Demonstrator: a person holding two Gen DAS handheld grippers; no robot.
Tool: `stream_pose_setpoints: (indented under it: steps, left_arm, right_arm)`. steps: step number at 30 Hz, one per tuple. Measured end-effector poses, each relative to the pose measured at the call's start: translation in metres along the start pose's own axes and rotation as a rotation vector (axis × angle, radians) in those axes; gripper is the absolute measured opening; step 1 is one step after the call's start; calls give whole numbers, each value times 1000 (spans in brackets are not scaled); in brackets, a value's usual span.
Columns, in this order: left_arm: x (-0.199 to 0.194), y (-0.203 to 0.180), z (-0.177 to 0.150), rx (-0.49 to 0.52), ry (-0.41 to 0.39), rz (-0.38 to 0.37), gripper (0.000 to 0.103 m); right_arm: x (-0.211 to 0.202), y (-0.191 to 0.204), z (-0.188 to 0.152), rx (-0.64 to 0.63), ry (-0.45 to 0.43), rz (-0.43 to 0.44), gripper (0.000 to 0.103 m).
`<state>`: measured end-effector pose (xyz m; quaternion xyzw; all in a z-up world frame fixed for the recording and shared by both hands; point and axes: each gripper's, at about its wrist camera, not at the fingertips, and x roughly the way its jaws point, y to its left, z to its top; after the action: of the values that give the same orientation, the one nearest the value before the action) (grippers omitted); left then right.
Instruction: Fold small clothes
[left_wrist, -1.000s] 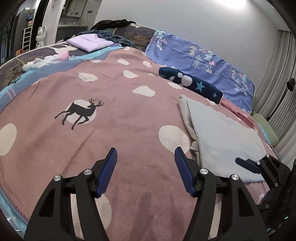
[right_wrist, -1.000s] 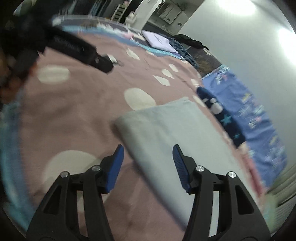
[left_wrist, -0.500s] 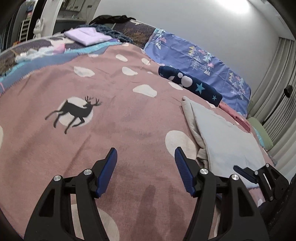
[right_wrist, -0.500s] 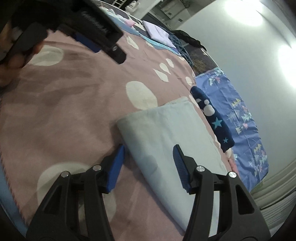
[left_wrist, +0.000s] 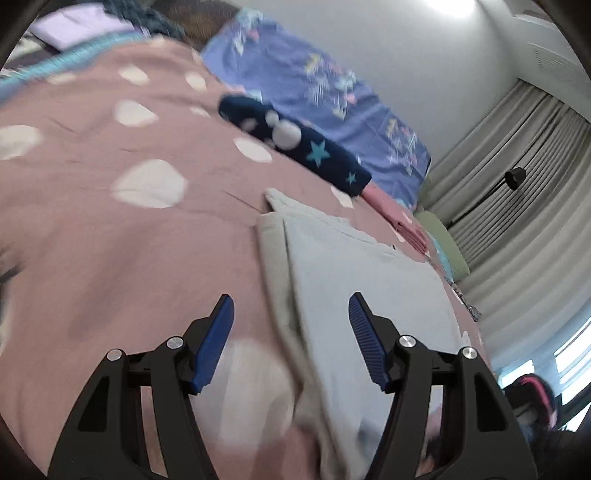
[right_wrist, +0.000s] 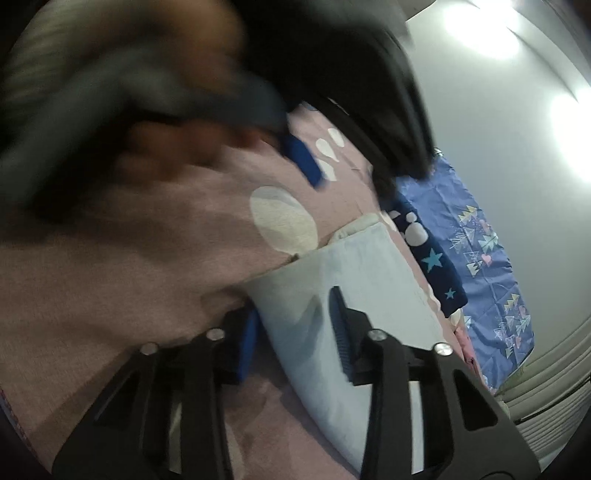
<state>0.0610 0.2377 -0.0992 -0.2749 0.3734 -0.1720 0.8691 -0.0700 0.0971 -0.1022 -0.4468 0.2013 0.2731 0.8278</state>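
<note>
A folded pale blue-grey cloth garment with a beige layer showing along its left edge lies on the pink blanket with cream spots, near a rolled navy cloth with stars and white dots and a purple patterned sheet beyond. The left gripper hangs over the garment's left edge with its blue-padded fingers spread wide, holding nothing. The right gripper straddles the garment's near corner, its fingers apart with the fold between them, not pressed onto it

No readable text, labels, brands or numbers in either view.
</note>
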Motion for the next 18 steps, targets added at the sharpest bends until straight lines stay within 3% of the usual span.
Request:
stream_pose_setpoints:
  steps: [4,6,7,9,12,14,18]
  left_arm:
    - [54,6,28,-26,68,26,63]
    - [64,10,35,-38,54,7,36]
    - [72,15,38,-75,63,-18,5]
    - [70,21,41,-148,38,-59,5]
    - [46,2,46,-69,-46,-95,5]
    - [41,-6,49,-20,-61,-65,5]
    - [73,12,36,-24,31,42,7]
  right_arm:
    - [3,1,5,-7,1,-1,26]
    - [6,0,6,0,3,3,19]
    - [9,0,7,2,10,10,6]
    - [14,-4,9,18,21,24,3]
    - [-4,-27,19,139,-20,81,3]
    - [-8,-34,24,154,-29,108,3]
    - [14,-20,14,123,36,142,4]
